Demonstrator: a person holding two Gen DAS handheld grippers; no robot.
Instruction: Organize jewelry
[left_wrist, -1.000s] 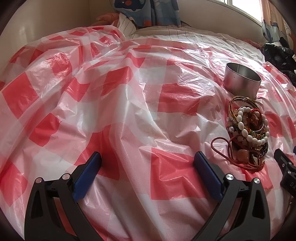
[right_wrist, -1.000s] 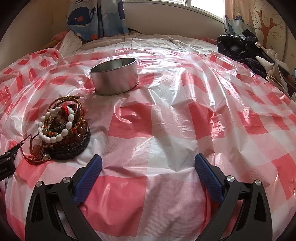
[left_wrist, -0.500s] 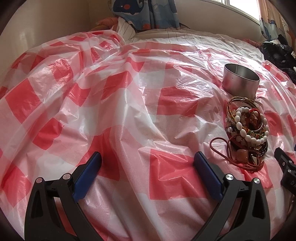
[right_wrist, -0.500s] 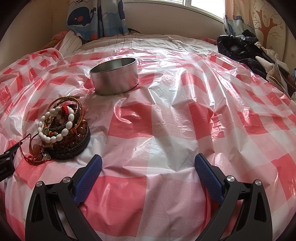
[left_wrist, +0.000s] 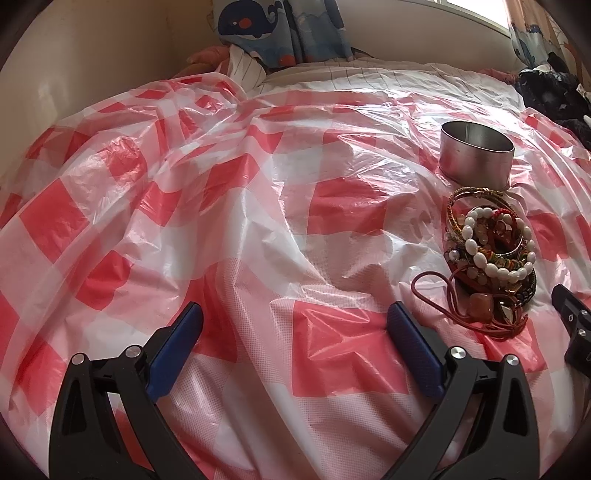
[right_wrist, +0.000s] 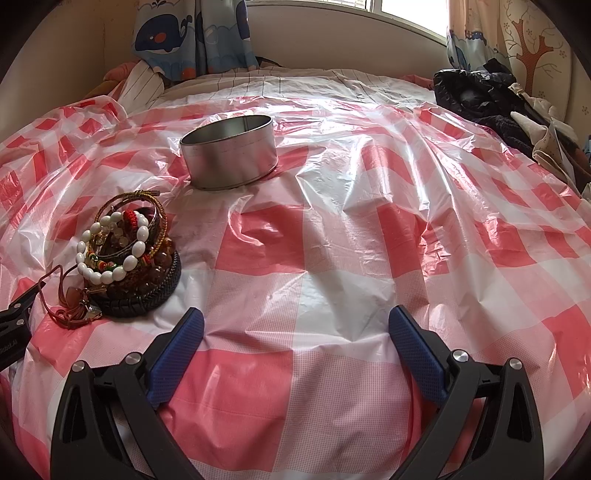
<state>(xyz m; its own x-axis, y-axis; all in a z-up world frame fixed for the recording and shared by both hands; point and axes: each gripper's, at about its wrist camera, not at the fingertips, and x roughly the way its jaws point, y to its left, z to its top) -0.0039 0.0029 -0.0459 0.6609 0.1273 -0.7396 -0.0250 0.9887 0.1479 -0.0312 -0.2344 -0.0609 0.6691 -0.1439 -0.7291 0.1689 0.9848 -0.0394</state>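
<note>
Bracelets (right_wrist: 125, 254) sit heaped and tangled just near of the tin (right_wrist: 229, 151) on the slippery sheet (right_wrist: 332, 240), so either wide-open, empty hand-held gripper, left (left_wrist: 295, 347) or right (right_wrist: 295, 350), could drag several up together.

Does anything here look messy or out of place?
Mostly the jewelry pile: bracelets and beads are heaped on one another beside the metal tin, with a red cord trailing loose across the crumpled checkered plastic sheet. The tin looks empty. Nothing seems spilled or broken.
</note>
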